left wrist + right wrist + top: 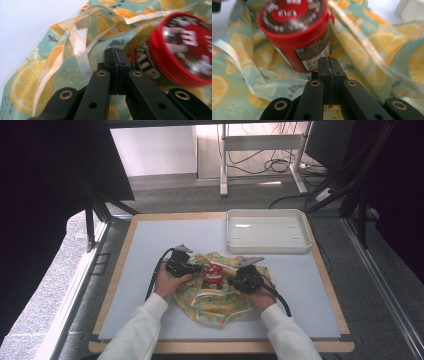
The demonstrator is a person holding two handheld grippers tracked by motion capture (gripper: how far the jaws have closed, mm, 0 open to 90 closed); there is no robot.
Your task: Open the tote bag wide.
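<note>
Sitting in the middle of the pale grey table mat (150, 270) is a crumpled cloth bag with a yellow orange-slice print on light green (220, 302). A small round red tub with a brown candy label (212, 275) is standing upright on top of the bag, near the bag's 12 o'clock edge.

A person in white sleeves (137, 330) is holding a black gripper in each hand. The left gripper (192, 268) is sitting at 9 o'clock from the red tub, just beside it. In the left gripper view its two jaws are pressed flat together at the tips (116, 53), and I cannot tell if any cloth is caught between them. The bag's cream ribbon handle (80, 47) is lying at 10 o'clock from those tips, and the tub is showing at 2 o'clock (186, 47), blurry.

The right gripper (233, 279) is sitting at 3 o'clock from the tub, also just beside it. In the right gripper view its jaws are together too (329, 62), right at the foot of the tub (299, 32), very close to its label. I cannot tell if they are touching it.

A white plastic tray with a raised rim (267, 247) is resting at 1 o'clock from the bag, near the far corner of the mat. The two are apart.
</note>
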